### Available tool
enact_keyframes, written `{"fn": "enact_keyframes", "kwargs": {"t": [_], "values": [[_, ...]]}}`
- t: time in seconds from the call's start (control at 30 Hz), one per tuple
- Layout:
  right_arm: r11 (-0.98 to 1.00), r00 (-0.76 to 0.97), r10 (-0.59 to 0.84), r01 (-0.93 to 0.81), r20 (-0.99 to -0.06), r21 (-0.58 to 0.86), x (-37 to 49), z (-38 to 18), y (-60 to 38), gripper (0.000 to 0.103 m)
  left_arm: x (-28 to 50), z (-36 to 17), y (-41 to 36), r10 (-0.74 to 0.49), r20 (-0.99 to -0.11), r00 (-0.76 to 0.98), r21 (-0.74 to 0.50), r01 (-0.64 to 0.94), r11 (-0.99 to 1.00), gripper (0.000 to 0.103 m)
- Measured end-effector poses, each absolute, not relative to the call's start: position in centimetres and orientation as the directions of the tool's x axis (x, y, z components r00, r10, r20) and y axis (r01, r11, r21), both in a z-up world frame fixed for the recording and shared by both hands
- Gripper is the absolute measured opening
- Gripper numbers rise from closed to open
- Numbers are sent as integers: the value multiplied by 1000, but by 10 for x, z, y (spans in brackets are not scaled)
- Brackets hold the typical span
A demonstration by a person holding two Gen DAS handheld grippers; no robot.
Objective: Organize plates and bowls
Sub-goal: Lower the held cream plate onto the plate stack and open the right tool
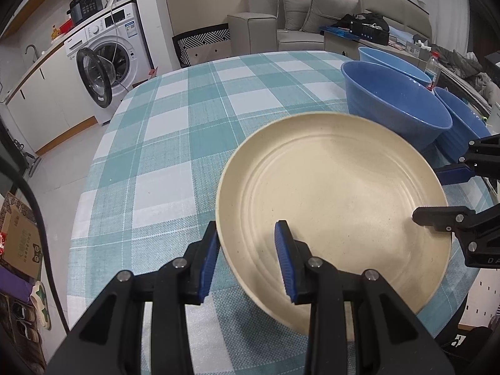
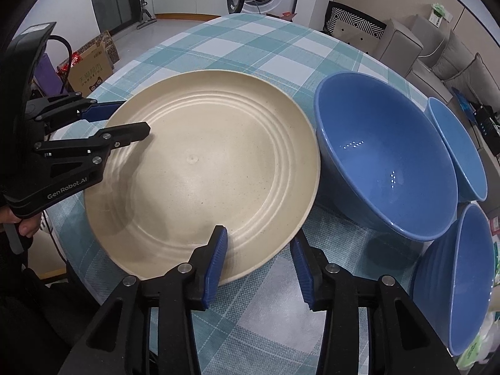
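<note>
The cream plate (image 1: 337,200) rests on a table covered with a teal-and-white checked tablecloth (image 1: 162,143), near the table's edge. Its surface shows concentric ridges.

Left gripper (image 1: 248,256): the jaws stand apart and straddle the plate's near rim. One blue-padded finger sits outside the rim, over the cloth; the other finger sits over the plate's inner surface. The pads are not pressed against the rim. In the right wrist view, the same gripper (image 2: 123,118) enters from the left, with one finger above the plate and one below the rim level.

Right gripper (image 2: 259,262): the jaws stand apart at the plate's opposite rim. The left finger overlaps the plate's inner surface; the right finger sits outside the rim, above the cloth. No clamping contact is visible.

Three blue bowls stand on the table beside the plate. The large blue bowl (image 2: 387,162) is just beside the plate's rim. A second blue bowl (image 2: 459,150) sits behind it, and a third blue bowl (image 2: 456,281) lies nearest the right gripper, tilted in that view.

A washing machine (image 1: 106,53) with its door open stands beyond the table.
</note>
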State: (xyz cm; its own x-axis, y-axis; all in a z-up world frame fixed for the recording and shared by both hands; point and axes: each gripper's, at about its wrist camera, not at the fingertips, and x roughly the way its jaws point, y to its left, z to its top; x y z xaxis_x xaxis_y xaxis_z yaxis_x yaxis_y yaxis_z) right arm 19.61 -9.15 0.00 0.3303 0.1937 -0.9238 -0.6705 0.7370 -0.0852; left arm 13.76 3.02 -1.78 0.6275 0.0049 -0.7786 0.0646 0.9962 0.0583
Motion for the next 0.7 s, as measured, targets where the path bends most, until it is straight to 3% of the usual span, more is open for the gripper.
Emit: {"fn": "enact_keyframes", "kwargs": {"t": [0.7], "values": [[746, 358, 206, -660, -911, -90, 198, -8, -92, 48, 138, -27, 27, 45, -765, 642, 106, 58, 993, 34]]}}
